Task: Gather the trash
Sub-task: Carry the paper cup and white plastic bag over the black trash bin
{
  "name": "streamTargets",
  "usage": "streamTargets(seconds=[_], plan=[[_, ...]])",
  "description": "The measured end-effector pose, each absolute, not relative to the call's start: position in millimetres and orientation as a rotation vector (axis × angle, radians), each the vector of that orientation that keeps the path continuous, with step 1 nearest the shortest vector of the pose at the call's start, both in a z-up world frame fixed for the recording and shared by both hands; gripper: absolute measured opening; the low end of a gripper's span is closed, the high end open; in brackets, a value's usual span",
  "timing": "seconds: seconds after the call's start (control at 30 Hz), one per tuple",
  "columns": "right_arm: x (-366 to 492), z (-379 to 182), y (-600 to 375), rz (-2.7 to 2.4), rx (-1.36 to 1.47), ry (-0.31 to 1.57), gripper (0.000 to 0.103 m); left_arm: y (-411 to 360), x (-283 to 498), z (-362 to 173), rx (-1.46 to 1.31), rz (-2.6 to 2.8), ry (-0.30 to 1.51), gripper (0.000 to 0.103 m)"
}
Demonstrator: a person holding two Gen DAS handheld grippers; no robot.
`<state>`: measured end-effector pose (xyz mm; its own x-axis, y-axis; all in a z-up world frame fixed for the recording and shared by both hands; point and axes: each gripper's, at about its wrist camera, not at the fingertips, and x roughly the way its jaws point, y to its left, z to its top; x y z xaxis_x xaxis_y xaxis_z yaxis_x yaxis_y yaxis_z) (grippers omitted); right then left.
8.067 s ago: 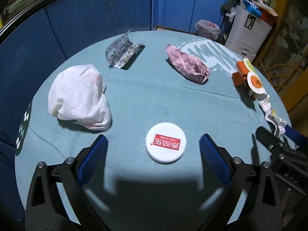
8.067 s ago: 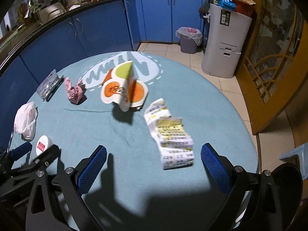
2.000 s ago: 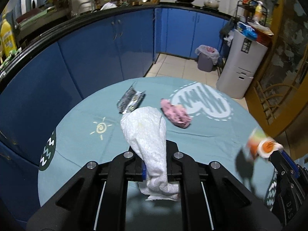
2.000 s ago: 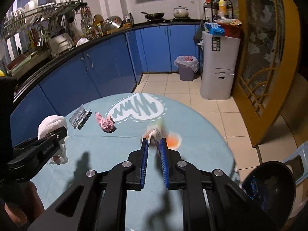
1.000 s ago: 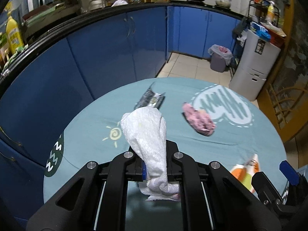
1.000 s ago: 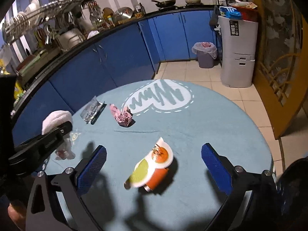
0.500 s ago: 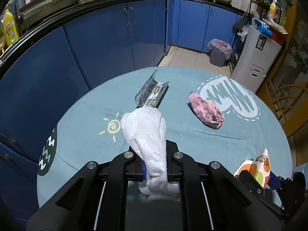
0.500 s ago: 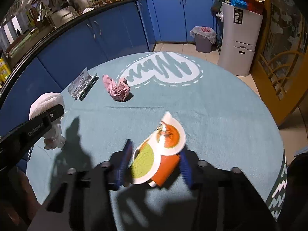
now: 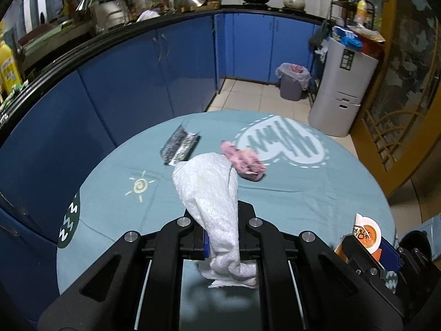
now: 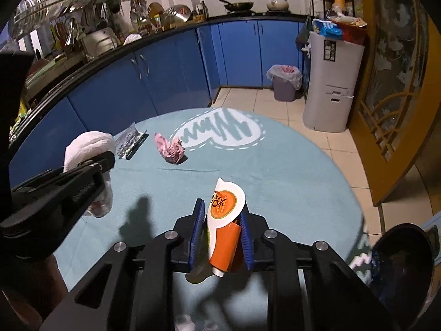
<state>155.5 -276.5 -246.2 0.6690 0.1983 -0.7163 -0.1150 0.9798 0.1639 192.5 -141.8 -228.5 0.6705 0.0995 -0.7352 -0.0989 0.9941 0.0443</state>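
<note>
We see the left gripper (image 9: 224, 244) clamped tight on a crumpled white paper towel (image 9: 212, 193), which stands up out of its jaws above the round table with the teal printed cloth (image 9: 317, 193). The right gripper (image 10: 220, 234) has just been closing, and its blue pads now pinch an orange and white paper carton (image 10: 224, 220). A crumpled pink wrapper (image 10: 171, 147) and a silvery foil packet (image 10: 129, 140) lie near each other on the far part of the cloth
</note>
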Motion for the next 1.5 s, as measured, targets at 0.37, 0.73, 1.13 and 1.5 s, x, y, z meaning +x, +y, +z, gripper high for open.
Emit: streamTargets(seconds=[0.37,0.73,1.13,1.5], plan=[[118,-232,-334,0.092,0.173,0.758,0.019,-205,168,-212,0.072,0.014,0.793,0.011],[84,-232,-403,-0.025,0.255,0.727,0.018,-283,147,-211,0.163,-0.118,0.779,0.011],[54,-245,-473,-0.147,0.349,0.719,0.018,-366,130,-221,0.249,-0.236,0.783,0.011],[40,-257,-516,-0.228,0.413,0.718,0.018,-429,120,-226,0.294,-0.352,0.791,0.011]])
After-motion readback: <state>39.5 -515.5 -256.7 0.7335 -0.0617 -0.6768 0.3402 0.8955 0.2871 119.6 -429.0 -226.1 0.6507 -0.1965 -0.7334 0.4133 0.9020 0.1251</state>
